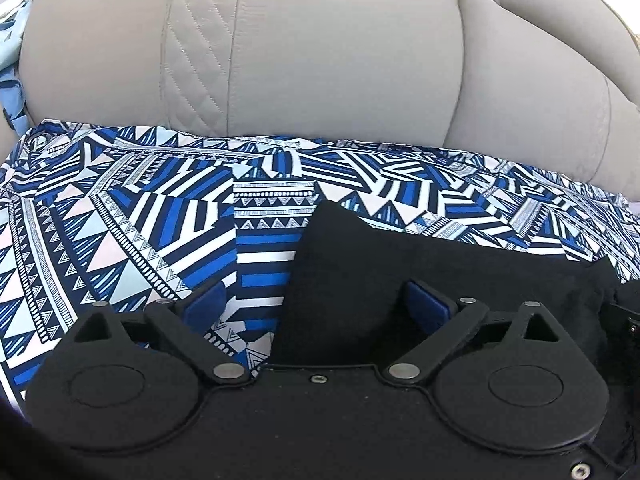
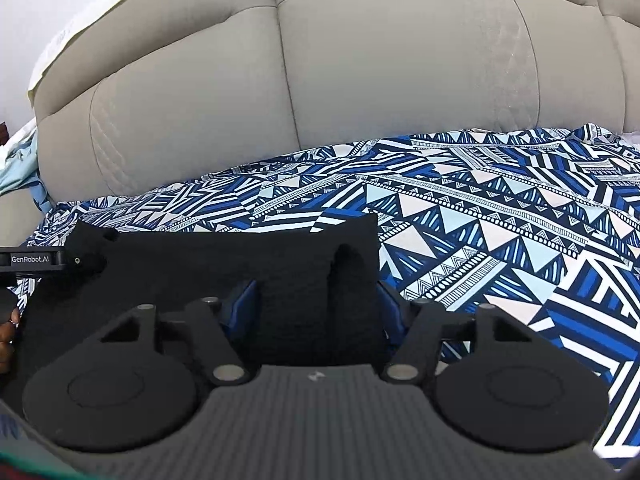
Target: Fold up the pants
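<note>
The black pants [image 1: 360,272] lie folded on a blue, white and black patterned sheet [image 1: 120,208]. In the left wrist view my left gripper [image 1: 316,304] is open, its blue pads wide apart, with the left corner of the pants between them. In the right wrist view my right gripper [image 2: 316,308] is open around the right end of the pants [image 2: 280,264], a raised fold standing between its blue pads. The left gripper's body [image 2: 32,260] shows at the left edge of the right wrist view, at the pants' other end.
The patterned sheet [image 2: 500,220] covers a seat. A beige padded sofa back [image 1: 312,60] rises just behind it, also in the right wrist view [image 2: 360,72]. Light blue cloth [image 1: 12,40] hangs at the far left.
</note>
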Tool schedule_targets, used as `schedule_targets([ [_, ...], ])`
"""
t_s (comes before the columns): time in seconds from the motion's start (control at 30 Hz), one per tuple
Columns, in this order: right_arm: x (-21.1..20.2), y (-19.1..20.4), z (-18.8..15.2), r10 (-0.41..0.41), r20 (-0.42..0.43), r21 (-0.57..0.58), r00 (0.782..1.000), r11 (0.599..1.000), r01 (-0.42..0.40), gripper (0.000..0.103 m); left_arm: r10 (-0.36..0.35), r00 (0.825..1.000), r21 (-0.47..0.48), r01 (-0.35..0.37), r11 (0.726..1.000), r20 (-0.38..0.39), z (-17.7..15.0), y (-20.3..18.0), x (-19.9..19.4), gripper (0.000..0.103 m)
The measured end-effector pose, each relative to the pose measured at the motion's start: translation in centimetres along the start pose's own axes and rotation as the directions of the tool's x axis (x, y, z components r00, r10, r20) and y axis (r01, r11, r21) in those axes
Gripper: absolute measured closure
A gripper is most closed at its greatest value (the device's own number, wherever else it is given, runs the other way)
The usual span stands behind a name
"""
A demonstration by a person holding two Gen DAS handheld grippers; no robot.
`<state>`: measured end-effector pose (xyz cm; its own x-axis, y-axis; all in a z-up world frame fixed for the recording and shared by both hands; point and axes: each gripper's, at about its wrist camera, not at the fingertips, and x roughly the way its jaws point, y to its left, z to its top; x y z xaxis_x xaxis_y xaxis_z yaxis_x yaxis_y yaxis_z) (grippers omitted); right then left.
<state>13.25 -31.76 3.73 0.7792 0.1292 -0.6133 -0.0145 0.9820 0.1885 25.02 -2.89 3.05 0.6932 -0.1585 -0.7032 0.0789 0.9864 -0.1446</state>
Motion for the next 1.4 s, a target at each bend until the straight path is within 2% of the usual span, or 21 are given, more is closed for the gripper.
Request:
schedule_targets([
  [0.13, 0.0, 0.0, -0.1, 0.002, 0.006, -0.004, 1.0, 1.0, -0.002, 0.038, -0.047, 0.999, 0.011, 0.046, 0.999, 0.011, -0.2, -0.2, -0.6, 0.03],
  [0.2, 0.0, 0.1, -0.2, 0.001, 0.01, -0.004, 1.0, 1.0, -0.001, 0.038, -0.082, 0.996, 0.003, 0.082, 0.997, 0.019, -0.2, -0.2, -0.8, 0.05],
  [0.23, 0.0, 0.2, -0.2, -0.001, 0.012, -0.006, 1.0, 1.0, 0.001, 0.038, -0.08, 0.996, -0.005, 0.08, 0.997, 0.033, -0.3, -0.3, -1.0, 0.069],
  [0.27, 0.1, 0.3, -0.2, -0.003, 0.014, -0.006, 1.0, 1.0, 0.003, 0.039, -0.057, 0.997, -0.011, 0.058, 0.998, 0.049, -0.3, -0.3, -1.2, 0.076],
  [0.33, 0.3, 0.8, -0.1, 0.003, 0.014, -0.011, 1.0, 1.0, -0.003, 0.044, -0.028, 0.997, -0.033, 0.03, 0.999, 0.066, -0.4, -0.3, -1.6, 0.079],
  [0.47, 1.3, 2.9, 0.3, -0.003, 0.014, -0.024, 1.0, 1.0, 0.004, 0.052, 0.058, 0.995, -0.021, -0.056, 0.998, 0.082, 0.1, -0.1, -1.5, 0.081],
  [0.6, 3.6, 4.8, 1.4, 0.022, 0.015, 0.0, 1.0, 1.0, -0.022, 0.055, 0.106, 0.993, -0.1, -0.1, 0.99, 0.059, 1.9, 2.6, -0.3, 0.081],
  [0.67, 5.1, 5.9, 2.2, 0.04, 0.016, 0.008, 0.999, 0.999, -0.04, 0.055, 0.139, 0.989, -0.106, -0.133, 0.985, 0.054, 2.8, 3.7, 0.5, 0.08],
  [0.83, 8.1, 8.5, 3.4, 0.043, 0.027, -0.04, 0.999, 0.998, -0.041, 0.052, 0.204, 0.977, -0.084, -0.199, 0.976, 0.063, 4.5, 5.7, 2.7, 0.077],
  [1.0, 9.5, 8.9, 4.1, 0.05, 0.028, -0.03, 0.998, 0.998, -0.049, 0.05, 0.257, 0.963, -0.096, -0.25, 0.963, 0.077, 5.3, 6.0, 4.6, 0.072],
  [1.33, 10.1, 8.9, 4.4, 0.044, 0.036, -0.014, 0.998, 0.999, -0.044, 0.047, 0.306, 0.948, -0.068, -0.301, 0.951, 0.083, 5.4, 5.5, 5.2, 0.069],
  [1.37, 10.1, 8.9, 4.4, 0.043, 0.037, -0.012, 0.998, 0.999, -0.043, 0.046, 0.315, 0.946, -0.062, -0.31, 0.949, 0.082, 5.4, 5.4, 5.2, 0.067],
  [1.4, 10.0, 8.8, 4.4, 0.04, 0.041, -0.007, 0.998, 0.999, -0.04, 0.041, 0.33, 0.94, -0.053, -0.327, 0.944, 0.083, 5.5, 5.2, 5.2, 0.066],
])
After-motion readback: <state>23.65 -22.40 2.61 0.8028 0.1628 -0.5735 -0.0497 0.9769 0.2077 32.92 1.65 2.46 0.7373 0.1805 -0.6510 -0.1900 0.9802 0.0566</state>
